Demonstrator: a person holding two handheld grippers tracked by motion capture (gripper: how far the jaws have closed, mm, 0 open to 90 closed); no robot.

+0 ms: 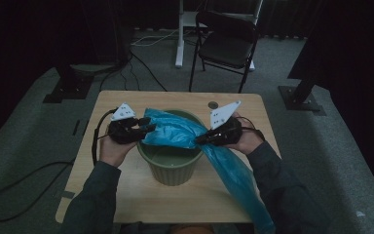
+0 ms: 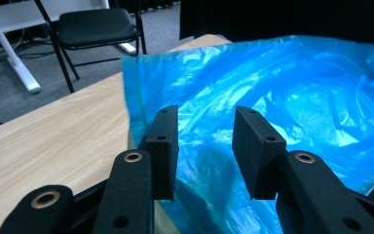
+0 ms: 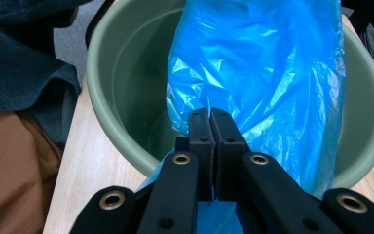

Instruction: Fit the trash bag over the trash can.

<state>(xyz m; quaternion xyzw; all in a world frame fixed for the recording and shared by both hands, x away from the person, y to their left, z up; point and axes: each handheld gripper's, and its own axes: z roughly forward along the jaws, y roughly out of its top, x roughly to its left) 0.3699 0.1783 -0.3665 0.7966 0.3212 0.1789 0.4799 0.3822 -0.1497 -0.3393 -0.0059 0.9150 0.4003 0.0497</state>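
A green plastic bucket (image 1: 173, 171) stands in the middle of the wooden table (image 1: 126, 195). A blue plastic bag (image 1: 175, 129) is stretched across its mouth and trails off the table's front right. My left gripper (image 1: 148, 129) sits at the bag's left end. In the left gripper view that gripper (image 2: 205, 146) is open, with the blue bag (image 2: 282, 83) lying just beyond and under its pads. My right gripper (image 1: 199, 140) is at the bucket's right rim. In the right gripper view it (image 3: 209, 117) is shut, pinching the bag (image 3: 258, 63) over the bucket (image 3: 121, 73).
A black folding chair (image 1: 226, 44) and a white desk leg (image 1: 179, 34) stand beyond the table's far edge. Dark stands flank the table at left (image 1: 68, 83) and right (image 1: 302, 92). A cable (image 1: 24, 185) lies on the carpet at left.
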